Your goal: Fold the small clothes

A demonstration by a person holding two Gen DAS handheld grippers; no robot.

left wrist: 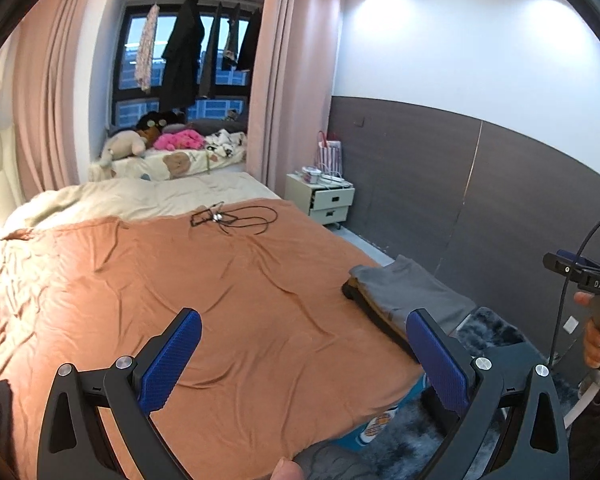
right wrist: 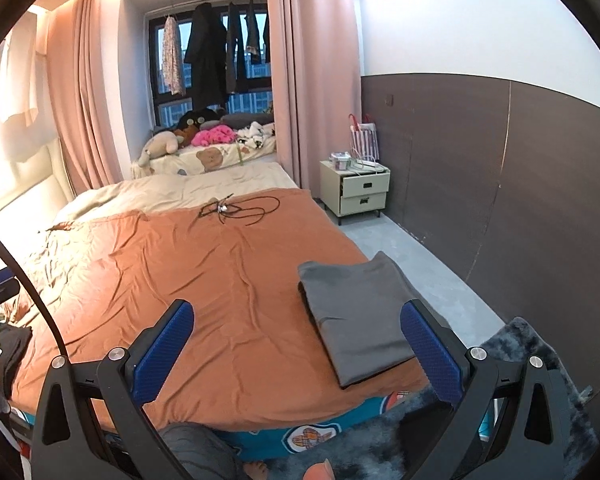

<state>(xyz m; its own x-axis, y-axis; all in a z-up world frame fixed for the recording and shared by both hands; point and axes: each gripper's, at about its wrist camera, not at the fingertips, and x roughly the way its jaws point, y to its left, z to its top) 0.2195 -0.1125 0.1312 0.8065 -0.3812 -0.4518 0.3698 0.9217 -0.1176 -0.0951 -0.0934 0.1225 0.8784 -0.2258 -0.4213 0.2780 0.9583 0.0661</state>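
Observation:
A folded grey garment [right wrist: 354, 312] lies flat on the orange bedspread [right wrist: 220, 300] near the bed's right front corner; in the left wrist view the grey garment [left wrist: 404, 292] rests on top of a darker folded piece. My left gripper [left wrist: 304, 352] is open above the bedspread [left wrist: 220, 300], nothing between its blue pads. My right gripper [right wrist: 296, 344] is open too, raised over the bed's front edge, its right finger in front of the garment's near right corner. The right gripper's body [left wrist: 592, 280] shows at the left view's far right, held by a hand.
A tangle of black cable [right wrist: 236, 210] lies at the far end of the bedspread. A cream nightstand [right wrist: 358, 190] stands by the dark wall panel. Plush toys [right wrist: 204, 136] fill the window ledge. A dark shaggy rug [right wrist: 532, 356] covers the floor beside the bed.

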